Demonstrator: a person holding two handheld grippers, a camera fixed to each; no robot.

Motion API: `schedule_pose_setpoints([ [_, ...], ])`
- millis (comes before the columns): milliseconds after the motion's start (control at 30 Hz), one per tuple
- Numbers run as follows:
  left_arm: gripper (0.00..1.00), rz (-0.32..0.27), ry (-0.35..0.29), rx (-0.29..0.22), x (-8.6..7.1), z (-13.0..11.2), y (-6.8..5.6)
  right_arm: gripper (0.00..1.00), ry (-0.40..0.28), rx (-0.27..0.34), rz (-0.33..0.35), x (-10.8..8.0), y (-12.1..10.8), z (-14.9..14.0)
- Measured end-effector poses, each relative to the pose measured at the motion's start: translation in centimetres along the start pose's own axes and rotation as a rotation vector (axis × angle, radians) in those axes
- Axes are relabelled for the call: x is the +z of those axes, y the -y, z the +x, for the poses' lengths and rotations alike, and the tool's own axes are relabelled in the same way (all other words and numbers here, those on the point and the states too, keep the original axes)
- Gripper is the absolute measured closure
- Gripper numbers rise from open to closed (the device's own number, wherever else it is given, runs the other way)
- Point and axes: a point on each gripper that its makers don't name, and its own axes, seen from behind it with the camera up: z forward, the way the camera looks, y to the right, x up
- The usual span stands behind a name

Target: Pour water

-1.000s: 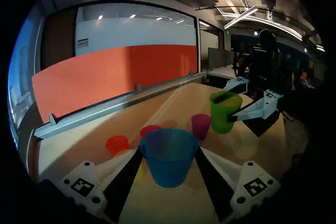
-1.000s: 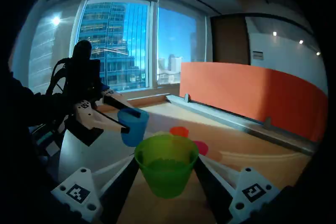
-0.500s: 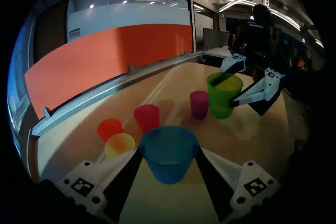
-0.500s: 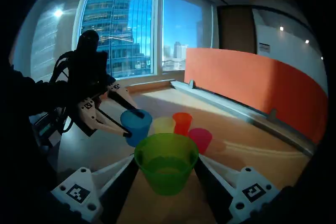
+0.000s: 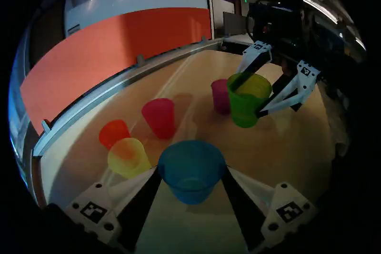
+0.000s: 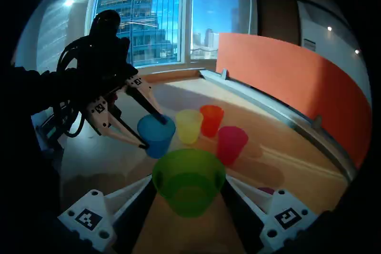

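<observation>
Left tool (image 5: 191,169) clamped on blue cup (image 5: 191,185); right tool (image 6: 189,179) clamped on green cup (image 6: 189,194). Vs. 1 s ago: both cups lower, closer to counter (image 5: 285,149). Yellow cup (image 5: 127,157), orange cup (image 5: 113,132), pink cup (image 5: 160,116) now in fuller view. Purple cup (image 5: 220,96) just beside green cup.

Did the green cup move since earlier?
Yes. In the left gripper view the green cup dropped, its rim nearly level with the purple cup.

Left gripper (image 5: 191,172) and right gripper (image 6: 189,183) face each other, jaws clamped.
</observation>
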Motion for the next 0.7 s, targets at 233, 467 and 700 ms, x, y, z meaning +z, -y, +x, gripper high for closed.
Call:
schedule_pose_setpoints([
  [233,0.12,-0.016,0.046,0.012,1.0,-0.9,0.1,0.1,0.054,-0.01,0.026,0.9,0.1,-0.9],
  [467,0.12,-0.038,0.089,0.031,1.6,-1.9,-0.2,0.1,0.123,-0.016,0.039,1.5,-0.3,-2.2],
  [700,0.12,-0.048,0.105,0.035,2.2,-2.3,-0.3,0.1,0.179,-0.022,0.049,2.2,-0.3,-3.3],
])
